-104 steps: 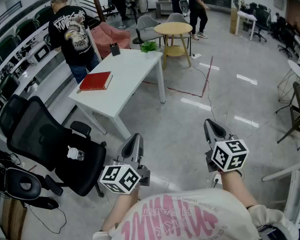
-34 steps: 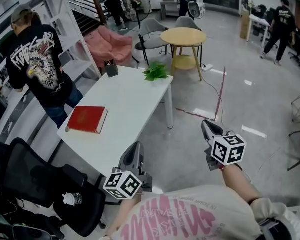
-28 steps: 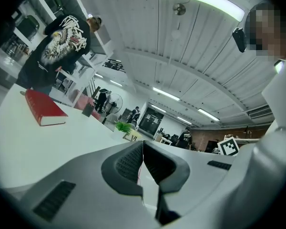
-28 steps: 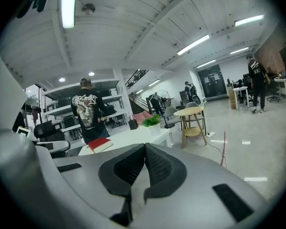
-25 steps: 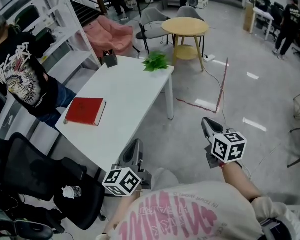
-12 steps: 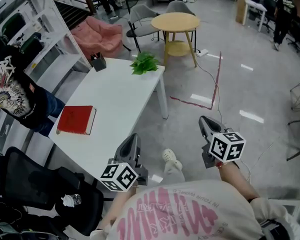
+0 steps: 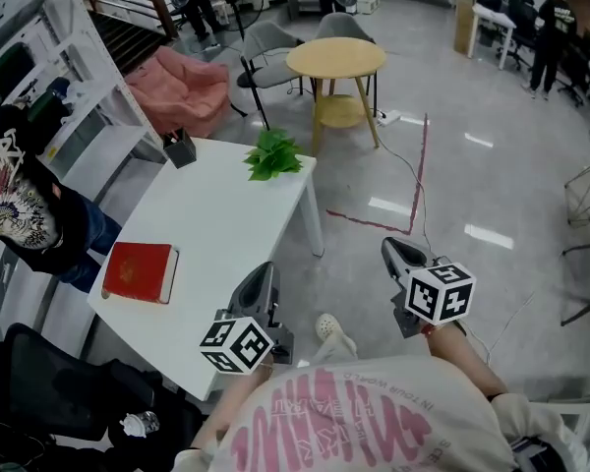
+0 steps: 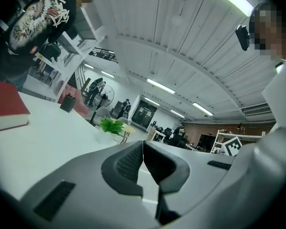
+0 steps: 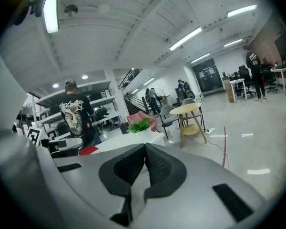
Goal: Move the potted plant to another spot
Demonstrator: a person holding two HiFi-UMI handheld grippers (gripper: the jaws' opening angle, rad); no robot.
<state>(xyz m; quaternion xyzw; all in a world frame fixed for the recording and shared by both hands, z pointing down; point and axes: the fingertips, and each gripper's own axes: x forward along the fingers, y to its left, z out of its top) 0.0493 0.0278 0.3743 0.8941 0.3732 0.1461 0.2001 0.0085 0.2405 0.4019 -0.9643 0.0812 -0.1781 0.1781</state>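
The potted plant (image 7: 272,153), green leaves in a small white pot, stands at the far corner of the white table (image 7: 216,234). The left gripper view shows the plant (image 8: 112,127) far ahead across the tabletop, and the right gripper view has the plant (image 9: 139,125) ahead too. My left gripper (image 7: 263,281) is at the table's near edge, shut and empty. My right gripper (image 7: 393,254) hangs over the floor to the right of the table, also shut with nothing in it. Both are well short of the plant.
A red book (image 7: 140,271) lies on the table's near left part, and a dark pen holder (image 7: 180,148) stands at its far left corner. A person in a black shirt (image 7: 20,214) stands left of the table. A round yellow table (image 7: 334,59), grey chairs and a pink beanbag (image 7: 182,82) stand beyond.
I have walked toward the table. It and the plant now sit nearer and lower in the head view. Both grippers came forward with me and stayed shut.
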